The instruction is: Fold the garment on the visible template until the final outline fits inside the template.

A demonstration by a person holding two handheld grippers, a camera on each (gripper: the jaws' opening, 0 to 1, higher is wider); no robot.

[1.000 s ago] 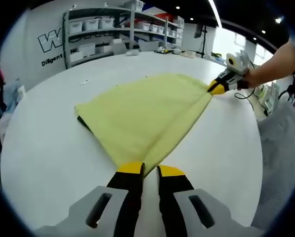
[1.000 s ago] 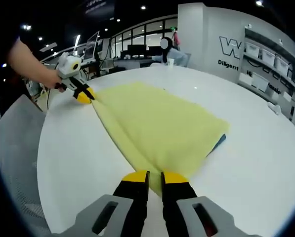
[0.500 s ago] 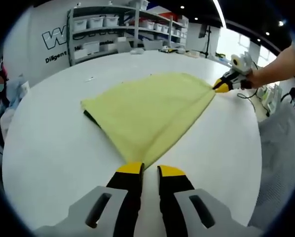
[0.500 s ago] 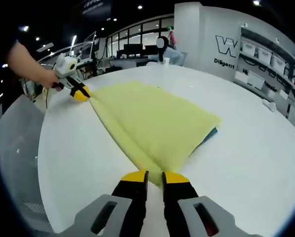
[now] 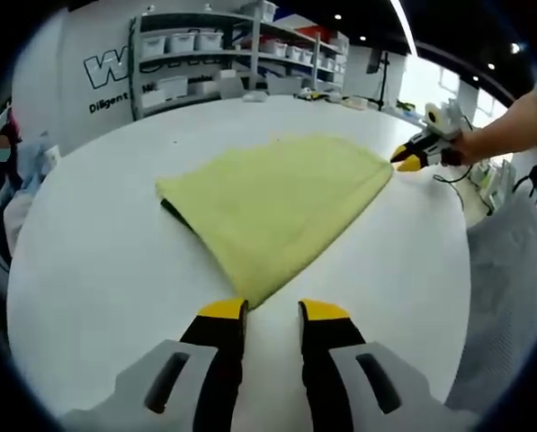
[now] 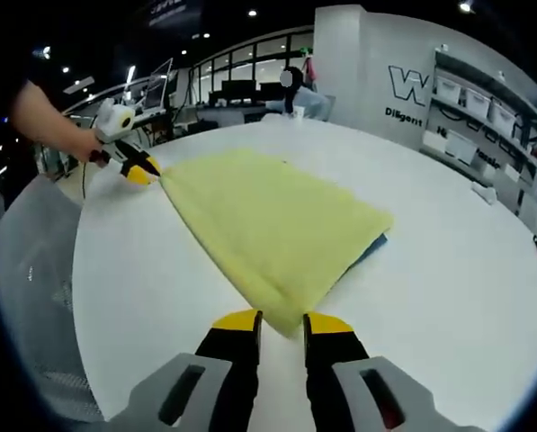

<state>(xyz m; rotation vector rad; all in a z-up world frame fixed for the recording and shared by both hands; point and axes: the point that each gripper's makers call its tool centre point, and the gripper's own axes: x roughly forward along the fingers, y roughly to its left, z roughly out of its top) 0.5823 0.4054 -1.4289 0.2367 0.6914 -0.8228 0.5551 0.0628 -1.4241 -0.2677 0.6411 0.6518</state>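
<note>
Both grippers' jaws spread, left gripper [image 5: 272,312] and right gripper [image 6: 281,318] each just short of a corner of the folded pale-yellow cloth garment [image 5: 272,198] lying flat ahead on the white round table [image 5: 97,261]. Right gripper view catches a blue template edge [image 6: 373,247] peeking out beyond the garment.

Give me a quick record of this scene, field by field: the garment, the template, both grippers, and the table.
garment: yellow garment lying flat, folded, on the table
template: dark template edge peeking from under one side of the garment, mostly covered
left gripper: left gripper open, jaws apart at the garment's near corner
right gripper: right gripper open, at the garment's opposite corner
table: white table, round-edged
background: shelving with bins behind the table
</note>
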